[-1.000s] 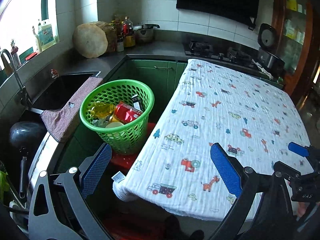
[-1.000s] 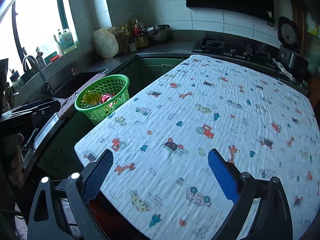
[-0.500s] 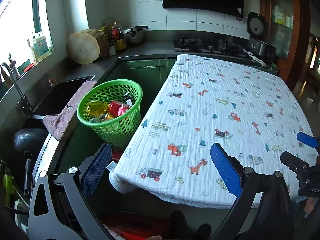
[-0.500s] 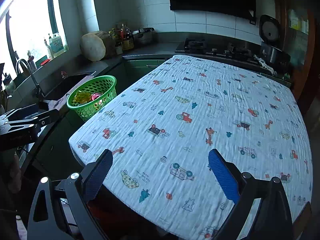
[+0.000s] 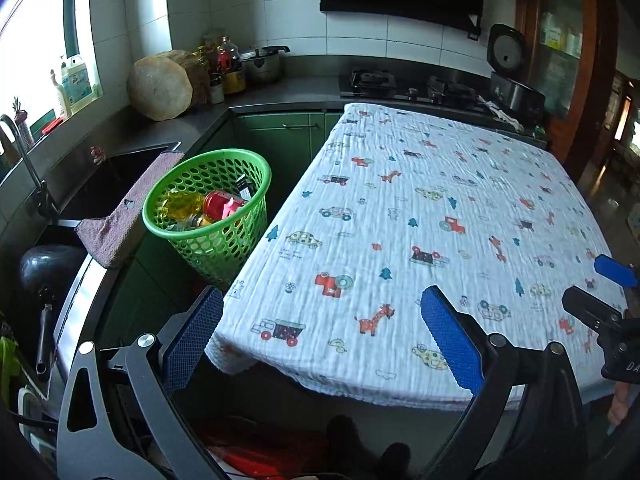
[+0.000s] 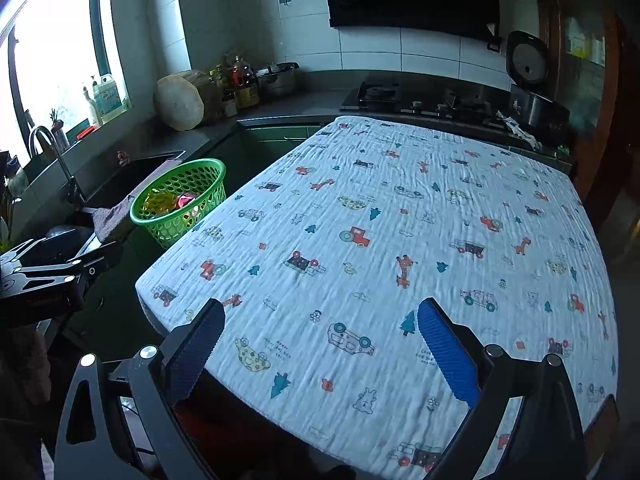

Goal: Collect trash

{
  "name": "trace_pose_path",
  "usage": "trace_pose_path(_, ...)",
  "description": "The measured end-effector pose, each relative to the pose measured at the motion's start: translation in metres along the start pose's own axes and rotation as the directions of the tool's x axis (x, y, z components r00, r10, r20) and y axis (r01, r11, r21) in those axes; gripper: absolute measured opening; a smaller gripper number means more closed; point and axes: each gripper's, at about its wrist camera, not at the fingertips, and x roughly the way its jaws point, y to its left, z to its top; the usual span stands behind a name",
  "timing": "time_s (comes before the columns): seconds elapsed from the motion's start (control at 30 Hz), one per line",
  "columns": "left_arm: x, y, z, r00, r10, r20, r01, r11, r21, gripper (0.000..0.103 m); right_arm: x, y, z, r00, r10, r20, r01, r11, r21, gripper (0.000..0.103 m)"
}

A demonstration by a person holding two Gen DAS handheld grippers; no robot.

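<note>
A green plastic basket (image 5: 240, 176) stands left of the table and holds a red can (image 5: 222, 204), a yellow wrapper (image 5: 180, 204) and a small dark pack. It also shows in the right wrist view (image 6: 208, 168). My left gripper (image 5: 320, 332) is open and empty, held back from the table's near edge. My right gripper (image 6: 320, 344) is open and empty over the table's near edge. The table (image 5: 440, 208) wears a white cloth with cartoon prints; I see no loose trash on it.
A dark sink (image 5: 100, 184) with a pink towel (image 5: 120, 220) over its rim lies left of the basket. A wooden chopping block (image 5: 160, 88), bottles and a pot stand on the back counter. A stove (image 5: 408, 84) and rice cooker (image 5: 512, 80) are behind the table.
Both grippers have pulled back and up from the table and basket. Both stay open and empty.
</note>
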Motion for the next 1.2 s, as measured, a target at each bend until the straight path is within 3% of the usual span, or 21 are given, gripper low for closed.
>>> trace_pose_path(1.2, -0.0002, -0.0011, 0.0005, 1.000, -0.011, -0.002, 0.011, 1.000, -0.001, 0.098, 0.0026, 0.0043, -0.0020, 1.000, 0.010, -0.010, -0.010, 1.000, 0.002, 0.094)
